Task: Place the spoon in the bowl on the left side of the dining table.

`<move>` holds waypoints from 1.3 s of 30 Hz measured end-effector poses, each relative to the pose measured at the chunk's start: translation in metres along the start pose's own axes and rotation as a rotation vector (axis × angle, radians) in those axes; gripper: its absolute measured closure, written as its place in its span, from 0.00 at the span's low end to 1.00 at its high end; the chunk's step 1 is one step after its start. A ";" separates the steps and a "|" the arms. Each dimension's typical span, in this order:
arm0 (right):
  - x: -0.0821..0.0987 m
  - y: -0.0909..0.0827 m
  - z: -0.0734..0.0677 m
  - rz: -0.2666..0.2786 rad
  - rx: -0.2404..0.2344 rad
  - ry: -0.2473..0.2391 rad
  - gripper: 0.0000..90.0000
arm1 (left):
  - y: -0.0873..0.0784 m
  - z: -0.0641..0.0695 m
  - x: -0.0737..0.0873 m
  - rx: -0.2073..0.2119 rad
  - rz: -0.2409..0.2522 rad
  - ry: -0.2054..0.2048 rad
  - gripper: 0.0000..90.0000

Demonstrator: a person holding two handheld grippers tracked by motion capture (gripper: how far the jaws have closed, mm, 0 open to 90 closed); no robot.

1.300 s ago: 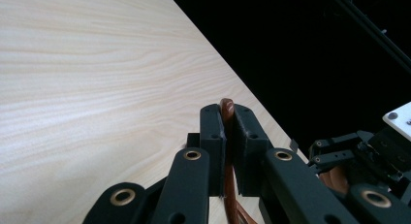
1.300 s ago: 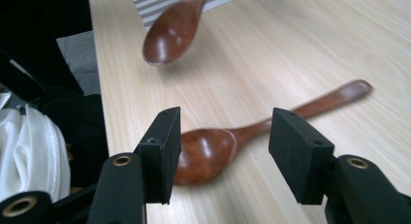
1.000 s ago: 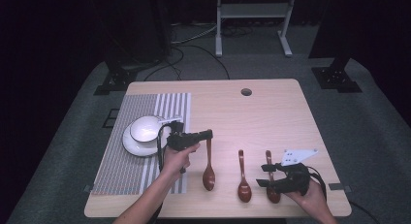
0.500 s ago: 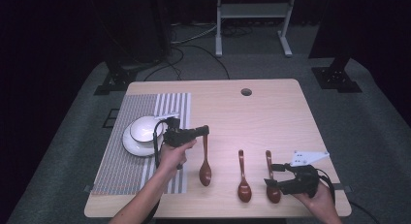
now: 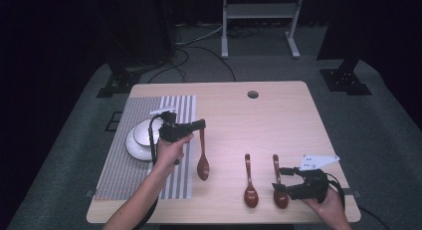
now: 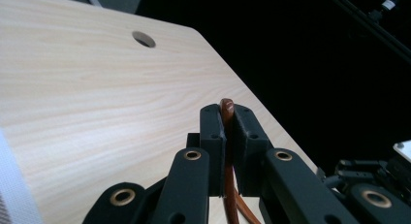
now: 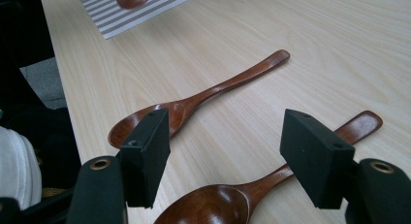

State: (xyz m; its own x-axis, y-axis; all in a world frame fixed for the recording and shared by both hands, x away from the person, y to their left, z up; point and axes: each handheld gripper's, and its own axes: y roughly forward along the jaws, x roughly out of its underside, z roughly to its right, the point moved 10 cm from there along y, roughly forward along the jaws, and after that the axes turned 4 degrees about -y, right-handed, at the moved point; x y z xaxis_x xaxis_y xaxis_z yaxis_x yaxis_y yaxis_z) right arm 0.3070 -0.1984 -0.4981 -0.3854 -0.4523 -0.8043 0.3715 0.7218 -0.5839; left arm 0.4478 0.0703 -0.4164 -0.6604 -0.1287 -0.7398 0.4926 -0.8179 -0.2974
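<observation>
Three brown wooden spoons are in play. My left gripper (image 5: 201, 124) (image 6: 228, 124) is shut on the handle tip of one spoon (image 5: 202, 161) (image 6: 226, 105), which hangs bowl-down at the striped mat's right edge. The middle spoon (image 5: 250, 184) (image 7: 203, 97) and the right spoon (image 5: 278, 182) (image 7: 228, 203) lie on the table near its front edge. Low over the right spoon, where bowl meets handle, is my right gripper (image 5: 280, 180) (image 7: 237, 151). Its jaws have just been opening and stand apart, the pads not touching the spoon.
A white plate with a bowl (image 5: 143, 138) sits on the grey striped mat (image 5: 124, 165) (image 7: 145, 13) at the table's left. There is a round hole (image 5: 253, 94) (image 6: 144, 39) near the far edge. The right hand is close to the front right corner.
The left gripper has lifted its spoon and carried it left, toward the mat. The right gripper's jaws have spread wider over the right spoon, and that hand has stayed in place.
</observation>
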 end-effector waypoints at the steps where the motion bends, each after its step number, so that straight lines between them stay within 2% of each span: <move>1: 0.000 0.000 0.000 -0.001 0.003 -0.002 0.37 | -0.001 -0.001 -0.003 -0.004 0.001 0.000 0.94; 9: 0.000 0.003 0.001 -0.005 -0.002 0.002 0.37 | -0.008 -0.010 -0.016 -0.040 0.015 0.006 0.94; 17: -0.003 0.003 0.001 0.004 -0.005 0.006 0.37 | -0.022 -0.024 -0.034 -0.063 0.050 -0.012 0.94; 28: -0.004 0.004 0.001 0.004 -0.009 0.006 0.37 | -0.039 -0.035 -0.053 -0.114 0.081 0.002 0.94; 31: -0.004 0.003 0.002 0.007 -0.010 0.017 0.37 | -0.043 -0.037 -0.056 -0.127 0.083 0.014 0.94; 39: -0.003 0.002 0.001 0.008 -0.007 0.014 0.36 | -0.054 -0.046 -0.064 -0.149 0.102 0.006 0.94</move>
State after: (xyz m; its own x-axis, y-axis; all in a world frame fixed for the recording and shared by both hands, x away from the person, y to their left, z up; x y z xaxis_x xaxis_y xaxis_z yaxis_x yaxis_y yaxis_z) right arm 0.3103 -0.1959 -0.4968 -0.3940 -0.4388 -0.8076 0.3693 0.7290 -0.5763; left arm 0.4897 0.1483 -0.3806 -0.5991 -0.2030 -0.7745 0.6360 -0.7083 -0.3063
